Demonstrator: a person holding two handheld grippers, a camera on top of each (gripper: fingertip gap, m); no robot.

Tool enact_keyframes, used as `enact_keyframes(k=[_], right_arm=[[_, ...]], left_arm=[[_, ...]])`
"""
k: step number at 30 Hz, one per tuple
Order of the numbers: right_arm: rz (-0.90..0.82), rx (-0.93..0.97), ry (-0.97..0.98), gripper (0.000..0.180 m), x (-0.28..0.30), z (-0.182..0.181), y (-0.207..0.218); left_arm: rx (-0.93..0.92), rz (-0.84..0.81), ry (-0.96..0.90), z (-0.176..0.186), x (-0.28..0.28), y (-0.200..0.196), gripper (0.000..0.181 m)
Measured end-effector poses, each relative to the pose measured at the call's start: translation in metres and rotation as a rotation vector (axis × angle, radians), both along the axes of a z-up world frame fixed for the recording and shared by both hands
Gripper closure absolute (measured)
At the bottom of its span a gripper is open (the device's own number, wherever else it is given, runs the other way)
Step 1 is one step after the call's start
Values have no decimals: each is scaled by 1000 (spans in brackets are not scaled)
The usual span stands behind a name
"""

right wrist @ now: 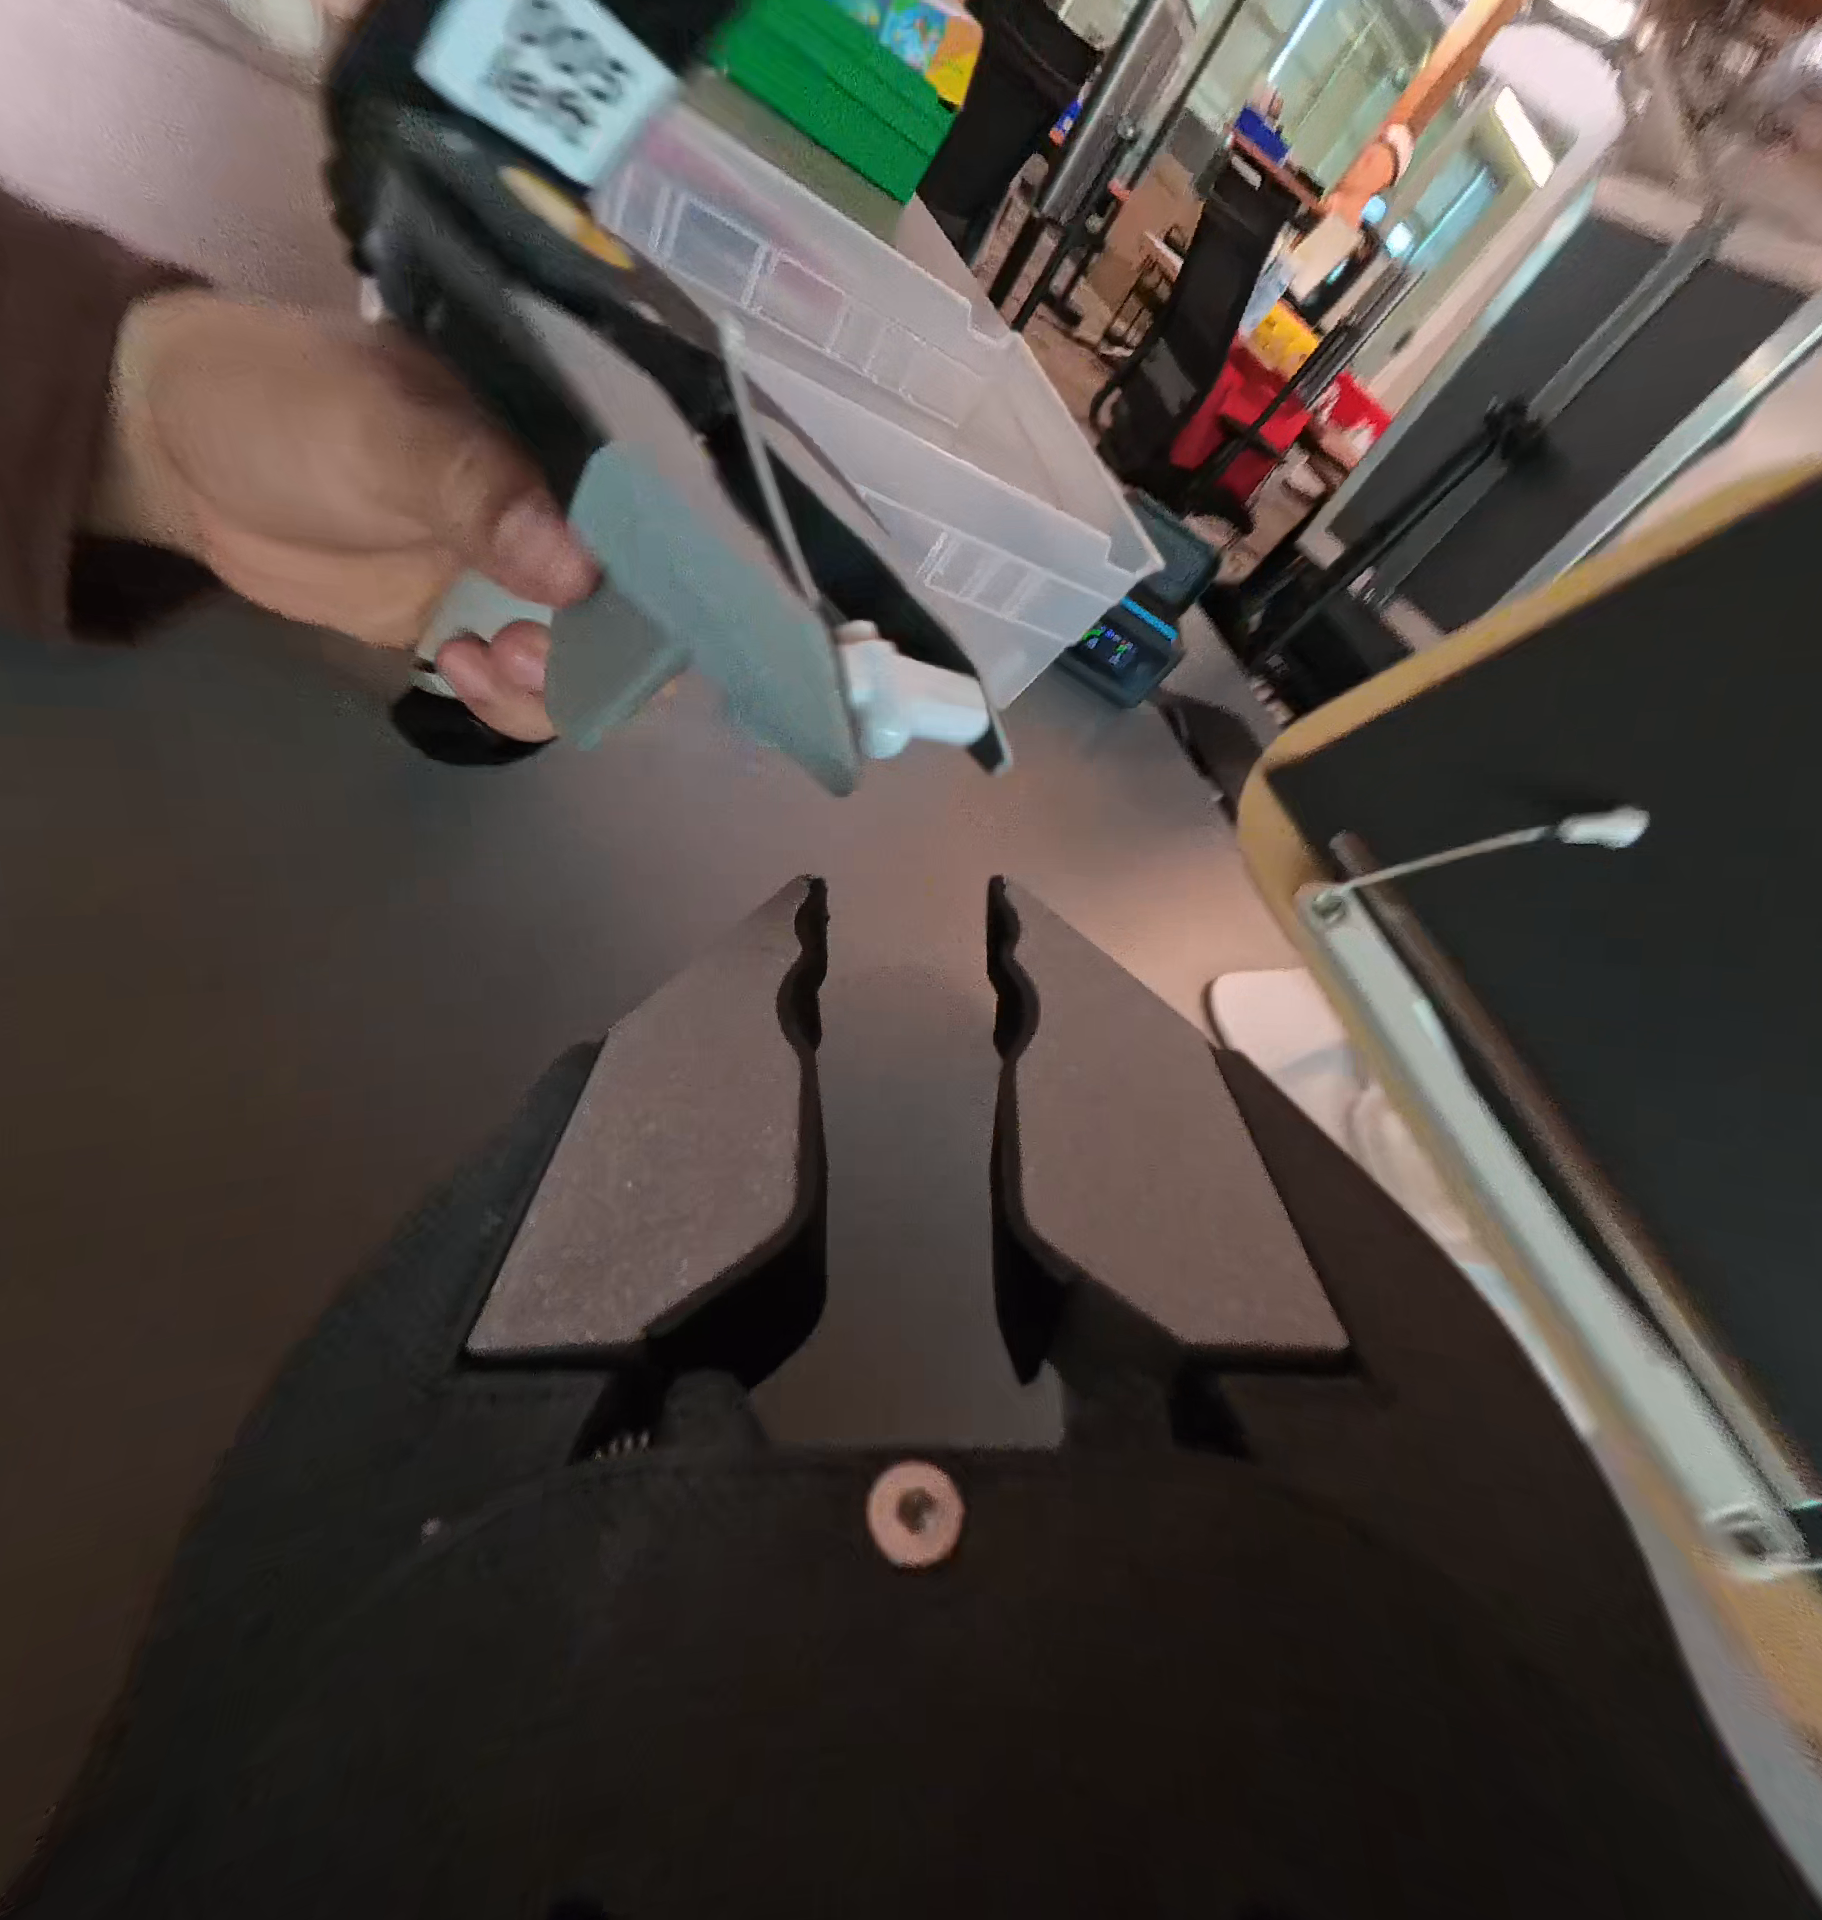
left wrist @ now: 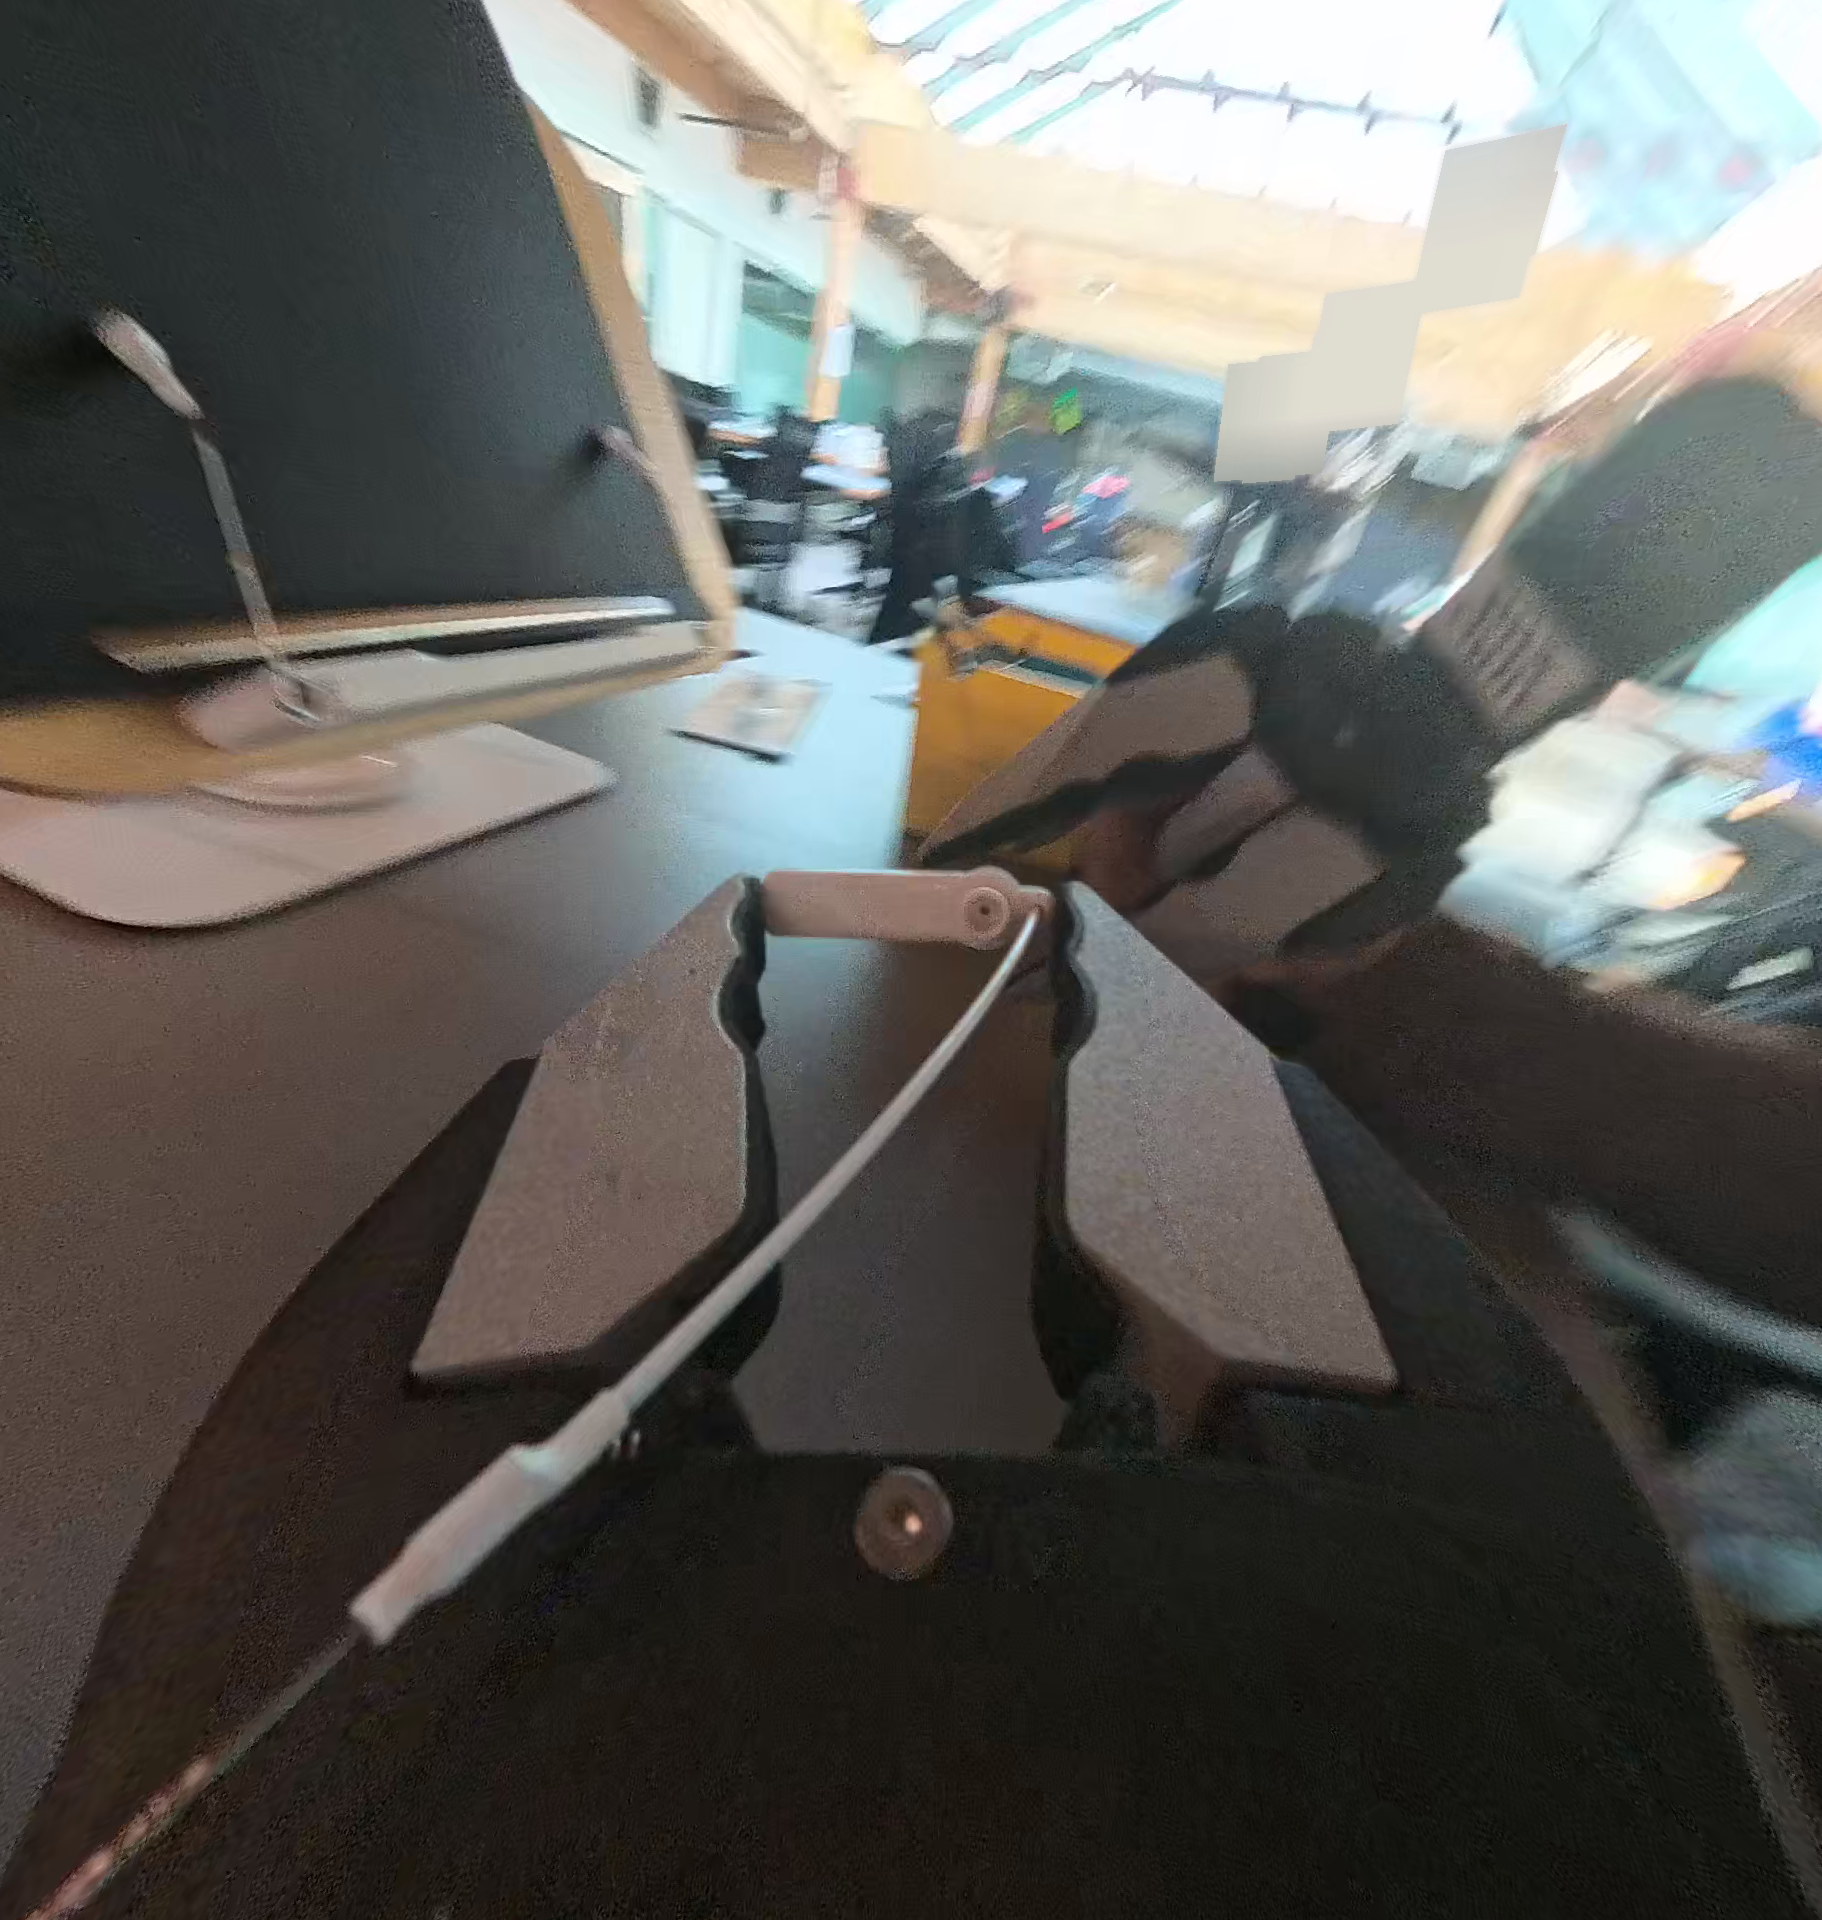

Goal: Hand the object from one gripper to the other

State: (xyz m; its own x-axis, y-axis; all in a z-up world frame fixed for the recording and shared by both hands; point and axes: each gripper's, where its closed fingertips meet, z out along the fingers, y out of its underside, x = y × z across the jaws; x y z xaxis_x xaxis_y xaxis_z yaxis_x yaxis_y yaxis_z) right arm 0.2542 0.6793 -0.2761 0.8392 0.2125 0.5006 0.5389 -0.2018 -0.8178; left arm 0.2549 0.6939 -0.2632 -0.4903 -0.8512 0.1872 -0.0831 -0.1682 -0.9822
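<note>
Left tongs (left wrist: 905,914) are pinching the white plug (left wrist: 891,909) crosswise at the very tips, one end against each finger. Its thin white cable (left wrist: 782,1247) curves back toward the camera and ends in a second white connector (left wrist: 450,1558) near the lower left.

Right tongs (right wrist: 907,914) are spread with a clear gap and nothing between the fingers, hanging above the dark counter (right wrist: 263,935). Ahead of them, a bare hand (right wrist: 346,488) grips the other tool, and the white plug (right wrist: 912,701) shows at its tips, apart from the right tongs. From the left side, the right tongs (left wrist: 1177,790) sit just beyond the plug on the far right, blurred.

The counter (left wrist: 211,1091) is dark and matte. A black board with a pale wooden edge (left wrist: 263,312) stands on the left over a white mat (left wrist: 263,831). A clear plastic bin (right wrist: 886,395) lies behind the hand. Beyond, a busy workshop room, blurred, with a bright roof.
</note>
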Motion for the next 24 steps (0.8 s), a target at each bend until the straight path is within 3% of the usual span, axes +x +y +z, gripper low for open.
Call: enact_keyframes(k=[1,6,10,15,17,19,24], right_arm=[[4,-13,84,152,4,0,-1],[72,-28,613,146,10,10,-1],[186,-59,931,136,5,17,1],[219,-158,966,137,-11,1,7],[249,-196,946,161,-23,-5,10],[240,-213,919,169,-25,-9,12],[134,-157,714,168,-9,-9,13]], left_arm=[[132,65,-20,-4,2,4,129],[689,261,-119,-18,6,2,129],[931,338,-208,-15,6,-6,128],[1130,396,-287,-12,7,-16,128],[1199,394,-299,-16,8,-21,128],[1242,415,-298,-19,9,-21,128],[1070,398,-259,-19,10,-20,132]])
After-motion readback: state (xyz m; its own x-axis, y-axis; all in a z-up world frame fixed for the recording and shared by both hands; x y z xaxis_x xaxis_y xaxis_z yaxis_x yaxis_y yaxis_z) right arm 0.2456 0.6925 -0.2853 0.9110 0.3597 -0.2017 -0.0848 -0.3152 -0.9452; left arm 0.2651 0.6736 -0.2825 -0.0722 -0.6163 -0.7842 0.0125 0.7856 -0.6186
